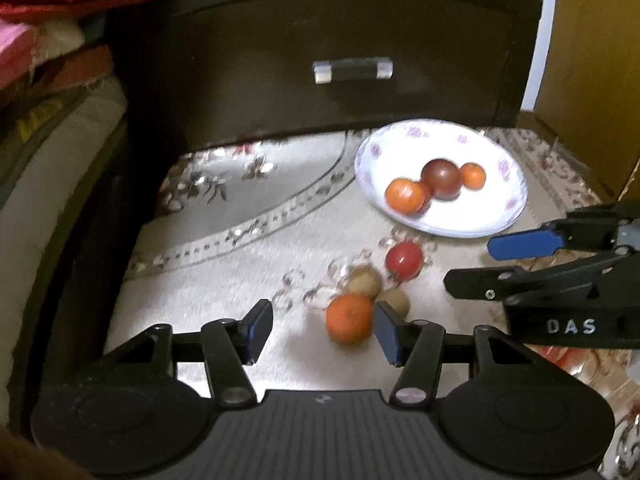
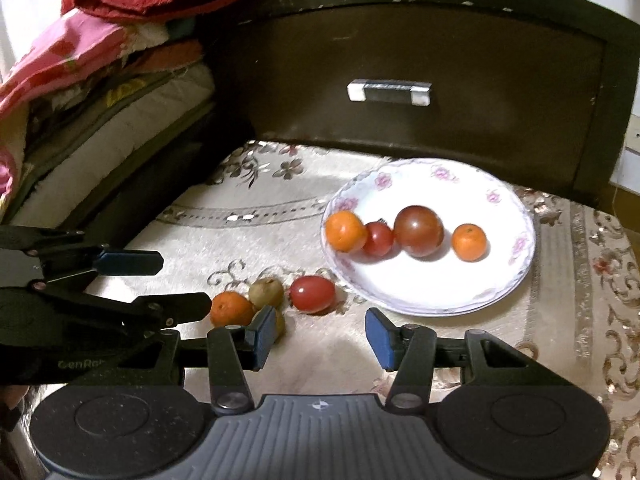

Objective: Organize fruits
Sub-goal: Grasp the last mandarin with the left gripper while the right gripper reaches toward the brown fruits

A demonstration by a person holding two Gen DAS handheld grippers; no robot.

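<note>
The left gripper (image 2: pixel 182 282) hangs with its jaws apart and nothing between them. It is low over the cloth (image 2: pixel 304 220), beside a little heap of loose fruit at about seven o'clock from the plate (image 2: pixel 516 280).

First in the heap comes a small orange (image 2: pixel 230 308). Two brownish fruits (image 2: pixel 266 292) touch it, so a push on one could make all three roll. They could roll off the near edge of the cloth.

Next is the red oval tomato (image 2: pixel 312 294). It lies on its side, with its long way running from nine o'clock to three o'clock, the far end tipped a bit up toward the plate. It could slip out if it is squeezed on its ends.

The right gripper (image 2: pixel 320 338) is spread too, holding nothing, and sits near the tomato.

The plate already has four round fruits on it. A new fruit dropped there could knock them about.
</note>
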